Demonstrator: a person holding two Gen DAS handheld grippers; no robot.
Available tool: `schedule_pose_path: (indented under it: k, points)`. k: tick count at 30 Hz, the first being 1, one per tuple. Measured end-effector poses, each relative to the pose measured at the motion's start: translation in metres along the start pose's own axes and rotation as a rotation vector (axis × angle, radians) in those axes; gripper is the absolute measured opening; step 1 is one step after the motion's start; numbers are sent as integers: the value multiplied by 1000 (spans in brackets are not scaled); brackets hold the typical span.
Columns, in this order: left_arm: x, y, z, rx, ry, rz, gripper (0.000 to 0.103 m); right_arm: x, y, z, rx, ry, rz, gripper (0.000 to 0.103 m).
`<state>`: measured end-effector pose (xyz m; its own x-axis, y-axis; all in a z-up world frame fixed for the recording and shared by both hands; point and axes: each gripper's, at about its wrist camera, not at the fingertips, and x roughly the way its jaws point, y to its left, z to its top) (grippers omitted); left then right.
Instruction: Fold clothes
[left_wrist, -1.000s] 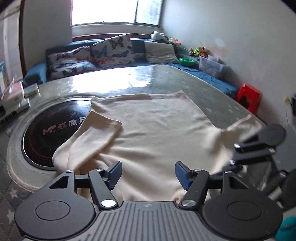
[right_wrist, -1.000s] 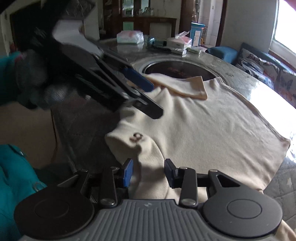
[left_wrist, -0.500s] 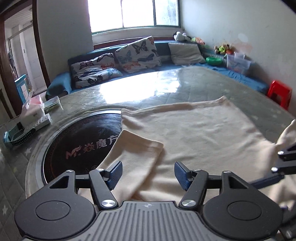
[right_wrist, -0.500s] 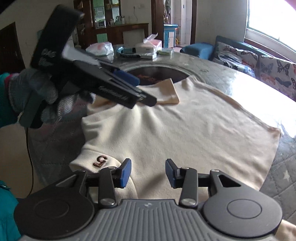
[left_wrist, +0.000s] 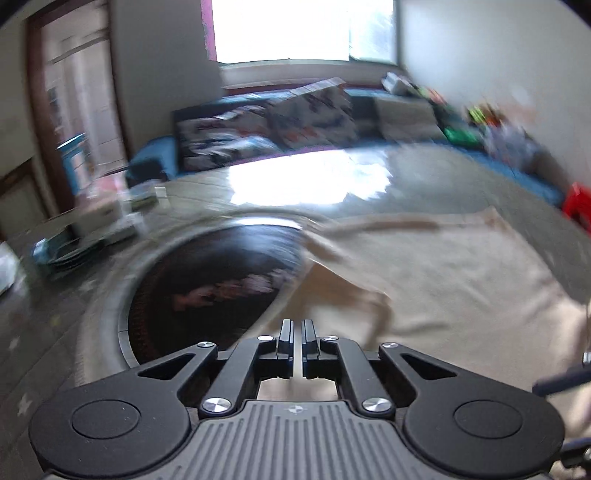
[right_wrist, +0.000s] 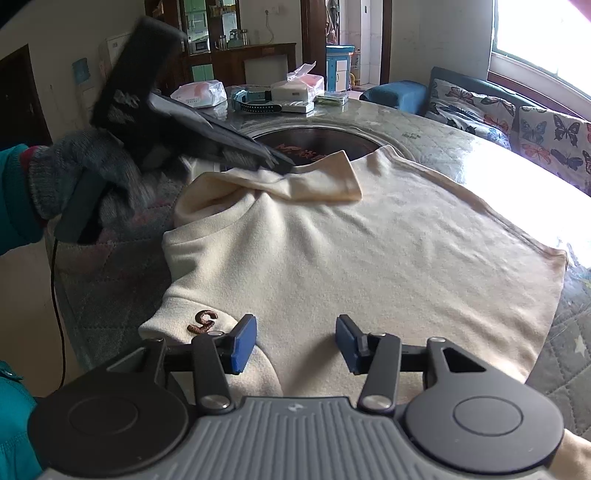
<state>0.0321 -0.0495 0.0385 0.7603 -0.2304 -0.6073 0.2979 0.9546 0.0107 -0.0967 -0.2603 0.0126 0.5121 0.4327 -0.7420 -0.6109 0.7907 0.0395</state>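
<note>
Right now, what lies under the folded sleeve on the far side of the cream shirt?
The sleeve lies on the shirt body, near the dark round inset of the table. Anything beneath the shirt itself is covered.

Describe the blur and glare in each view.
Left wrist view: heavy motion blur smears the room and cream shirt, only the left gripper stays sharp; window glare blows out the tabletop. Right wrist view: mostly sharp, gloved left hand slightly blurred, glare at right.

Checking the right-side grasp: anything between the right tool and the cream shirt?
Nothing visible. The right tool is open directly over the cream shirt; the left tool is at the far sleeve.
</note>
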Motion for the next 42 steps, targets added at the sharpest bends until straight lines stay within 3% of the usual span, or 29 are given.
schedule_pose_path:
  k: [4, 8, 14, 15, 17, 18, 21, 28, 33, 35, 40, 42]
  points:
    - [-29, 47, -2, -144, -62, 60, 2, 1, 3, 1, -13, 7, -10, 49]
    - [-49, 80, -11, -218, -56, 57, 3, 1, 3, 2, -15, 13, -13, 49]
    - [-56, 40, -17, -53, -41, -48, 10, 3, 4, 4, -20, 23, -16, 51]
    - [-55, 31, -17, -20, -41, -60, 14, 3, 4, 4, -20, 24, -17, 51]
    - [-52, 13, -17, 42, -45, -75, 38, 3, 5, 5, -20, 25, -19, 51]
    - [-49, 6, -18, 72, -47, -77, 41, 3, 6, 5, -22, 25, -20, 52]
    - [-39, -11, -18, 153, -32, -74, 42, 3, 6, 5, -24, 25, -18, 52]
    - [-9, -25, -20, 212, 44, -78, 53, 4, 6, 4, -24, 23, -13, 59]
    - [4, -24, -21, 221, 72, -72, 51, 4, 4, 4, -19, 21, -6, 60]
    - [6, -24, -21, 233, 71, -76, 25, 5, 4, 4, -19, 21, -4, 60]
    - [1, -19, -18, 193, 30, -69, 7, 5, 3, 5, -23, 27, -1, 60]
    - [-6, -8, -14, 132, -1, -44, 6, 5, 3, 6, -28, 29, -3, 60]
